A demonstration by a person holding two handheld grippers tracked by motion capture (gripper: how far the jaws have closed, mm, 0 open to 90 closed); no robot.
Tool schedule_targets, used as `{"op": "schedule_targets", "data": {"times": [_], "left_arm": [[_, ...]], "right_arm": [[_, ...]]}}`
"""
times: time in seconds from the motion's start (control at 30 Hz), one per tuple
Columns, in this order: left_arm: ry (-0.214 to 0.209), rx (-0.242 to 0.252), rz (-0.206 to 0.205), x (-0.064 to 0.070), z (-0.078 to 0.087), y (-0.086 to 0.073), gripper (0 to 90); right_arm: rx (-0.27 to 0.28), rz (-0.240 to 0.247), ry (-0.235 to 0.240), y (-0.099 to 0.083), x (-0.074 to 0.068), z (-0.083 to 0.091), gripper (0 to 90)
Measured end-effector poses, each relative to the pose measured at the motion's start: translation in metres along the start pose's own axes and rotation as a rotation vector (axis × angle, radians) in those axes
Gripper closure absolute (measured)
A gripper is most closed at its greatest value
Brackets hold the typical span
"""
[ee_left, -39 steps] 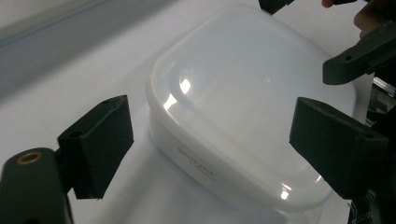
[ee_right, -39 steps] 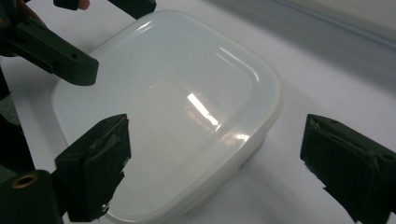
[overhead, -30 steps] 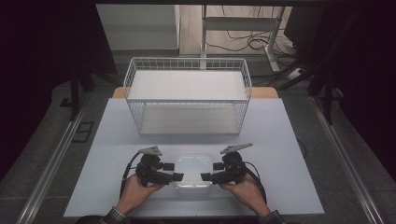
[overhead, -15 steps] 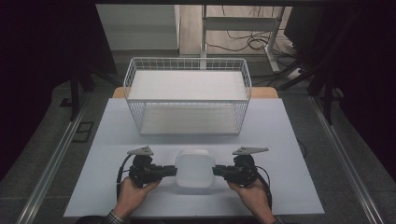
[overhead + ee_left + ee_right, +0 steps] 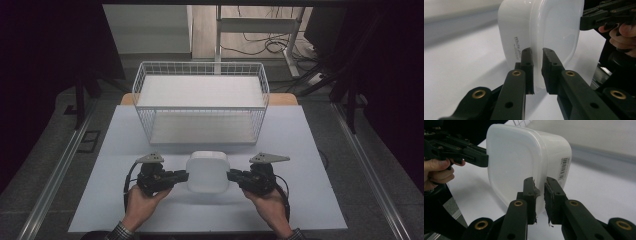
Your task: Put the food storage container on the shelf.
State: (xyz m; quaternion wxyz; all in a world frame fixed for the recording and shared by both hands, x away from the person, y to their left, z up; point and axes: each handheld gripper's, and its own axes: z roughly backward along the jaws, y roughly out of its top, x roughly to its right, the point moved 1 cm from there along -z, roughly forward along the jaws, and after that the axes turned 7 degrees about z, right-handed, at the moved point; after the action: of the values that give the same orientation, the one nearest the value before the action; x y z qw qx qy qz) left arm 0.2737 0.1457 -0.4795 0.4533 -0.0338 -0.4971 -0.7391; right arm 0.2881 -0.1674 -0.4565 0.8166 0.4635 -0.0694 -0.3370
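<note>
Container (image 5: pixel 208 171) pinched at opposite rims: left tongs (image 5: pixel 182 176) at nine o'clock, right tongs (image 5: pixel 234 176) at three, both nearly closed on the lip. Held tilted above the table (image 5: pixel 310 200), near edge. Wire basket (image 5: pixel 200 107) at twelve o'clock; placing likely left.

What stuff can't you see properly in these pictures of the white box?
- Small print on the white plastic container: too small to read, left gripper view.
- Barcode label: too small to read, right gripper view.
- Container's contents: walls cloudy, every view.
- Wire basket far-side floor: blurred by mesh, high view.
</note>
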Motion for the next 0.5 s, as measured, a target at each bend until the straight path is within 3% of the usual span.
{"op": "schedule_targets", "data": {"times": [0.5], "left_arm": [[0.053,0.087,-0.086,0.014,0.03,0.055,80.3]], "right_arm": [[0.09,0.089,-0.024,0.062,-0.002,0.013,78.7]]}}
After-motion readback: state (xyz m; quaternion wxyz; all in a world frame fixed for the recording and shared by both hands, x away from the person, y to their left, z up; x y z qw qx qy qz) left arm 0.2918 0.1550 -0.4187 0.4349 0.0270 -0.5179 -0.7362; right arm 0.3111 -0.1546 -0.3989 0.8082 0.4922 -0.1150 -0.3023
